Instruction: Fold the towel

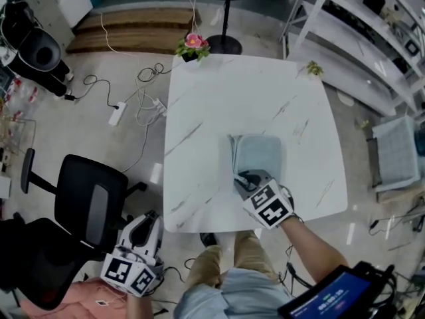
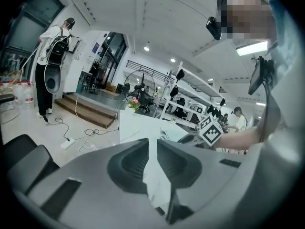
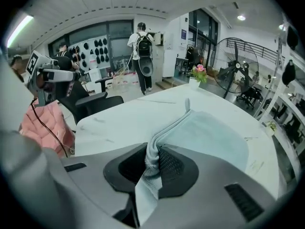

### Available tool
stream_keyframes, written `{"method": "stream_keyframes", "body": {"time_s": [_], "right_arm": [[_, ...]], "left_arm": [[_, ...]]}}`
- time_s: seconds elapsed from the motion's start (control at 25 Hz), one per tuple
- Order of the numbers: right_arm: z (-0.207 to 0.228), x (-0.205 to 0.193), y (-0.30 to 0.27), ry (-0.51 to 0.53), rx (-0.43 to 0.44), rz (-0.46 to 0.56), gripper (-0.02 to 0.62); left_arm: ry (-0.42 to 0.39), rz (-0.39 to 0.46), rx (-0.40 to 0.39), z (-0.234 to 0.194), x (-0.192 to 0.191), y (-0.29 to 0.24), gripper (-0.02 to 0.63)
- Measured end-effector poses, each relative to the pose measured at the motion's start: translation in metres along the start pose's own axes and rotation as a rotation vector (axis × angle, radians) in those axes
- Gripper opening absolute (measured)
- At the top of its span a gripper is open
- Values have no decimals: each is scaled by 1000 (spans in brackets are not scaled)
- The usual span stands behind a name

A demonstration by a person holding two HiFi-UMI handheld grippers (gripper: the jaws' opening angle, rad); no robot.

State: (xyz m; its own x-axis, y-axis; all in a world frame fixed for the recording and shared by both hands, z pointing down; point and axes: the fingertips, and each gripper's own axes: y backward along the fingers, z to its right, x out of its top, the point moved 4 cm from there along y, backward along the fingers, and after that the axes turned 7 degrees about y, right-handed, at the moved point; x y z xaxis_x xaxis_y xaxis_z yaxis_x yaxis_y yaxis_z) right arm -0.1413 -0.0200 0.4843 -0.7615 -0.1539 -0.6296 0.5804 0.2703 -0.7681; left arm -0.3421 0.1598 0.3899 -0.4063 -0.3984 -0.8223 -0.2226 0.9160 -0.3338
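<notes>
A pale blue towel [image 1: 257,153], folded to a small rectangle, lies on the white marble table [image 1: 212,111] toward its near right side. My right gripper [image 1: 244,177] is at the towel's near edge, shut on a bunched fold of the cloth. In the right gripper view that fold rises between the pads of the right gripper [image 3: 153,151], and the rest of the towel [image 3: 209,137] spreads flat beyond. My left gripper [image 1: 150,219] hangs off the table's near left corner, over the floor. In its own view the left gripper [image 2: 152,143] has its jaws almost together with nothing between them.
A black office chair [image 1: 93,205] stands left of the table, close to my left gripper. A flower pot [image 1: 193,45] sits on the far table corner. A power strip with cables [image 1: 117,113] lies on the floor. White shelving [image 1: 358,38] runs along the right.
</notes>
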Motion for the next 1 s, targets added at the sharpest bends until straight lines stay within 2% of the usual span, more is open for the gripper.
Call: {"method": "stream_keyframes", "body": {"time_s": [0.2, 0.28, 0.4, 0.48, 0.56, 0.6, 0.76, 0.84, 1.0], "right_arm": [[-12, 0, -12, 21, 60, -25, 104], [-17, 13, 3, 7, 114, 23, 187], [-5, 35, 50, -56, 149, 173, 202], [19, 38, 80, -127, 113, 271, 186], [43, 25, 98, -169, 42, 304, 113], [50, 14, 101, -171, 10, 291, 81], [45, -24, 94, -126, -32, 212, 51], [43, -35, 87, -112, -45, 194, 47], [38, -62, 69, -101, -34, 130, 36]], "left_arm": [[8, -26, -28, 13, -8, -9, 57], [-16, -29, -52, 26, -4, -17, 57], [-65, -22, -107, 47, 7, -37, 57], [-86, -24, -151, 63, 11, -56, 57], [-107, -40, -204, 83, 11, -79, 58], [-117, -53, -236, 95, 10, -91, 60], [-177, -119, -335, 141, -8, -144, 61], [-210, -174, -323, 147, -22, -173, 61], [-258, -350, -214, 122, -65, -208, 60]]}}
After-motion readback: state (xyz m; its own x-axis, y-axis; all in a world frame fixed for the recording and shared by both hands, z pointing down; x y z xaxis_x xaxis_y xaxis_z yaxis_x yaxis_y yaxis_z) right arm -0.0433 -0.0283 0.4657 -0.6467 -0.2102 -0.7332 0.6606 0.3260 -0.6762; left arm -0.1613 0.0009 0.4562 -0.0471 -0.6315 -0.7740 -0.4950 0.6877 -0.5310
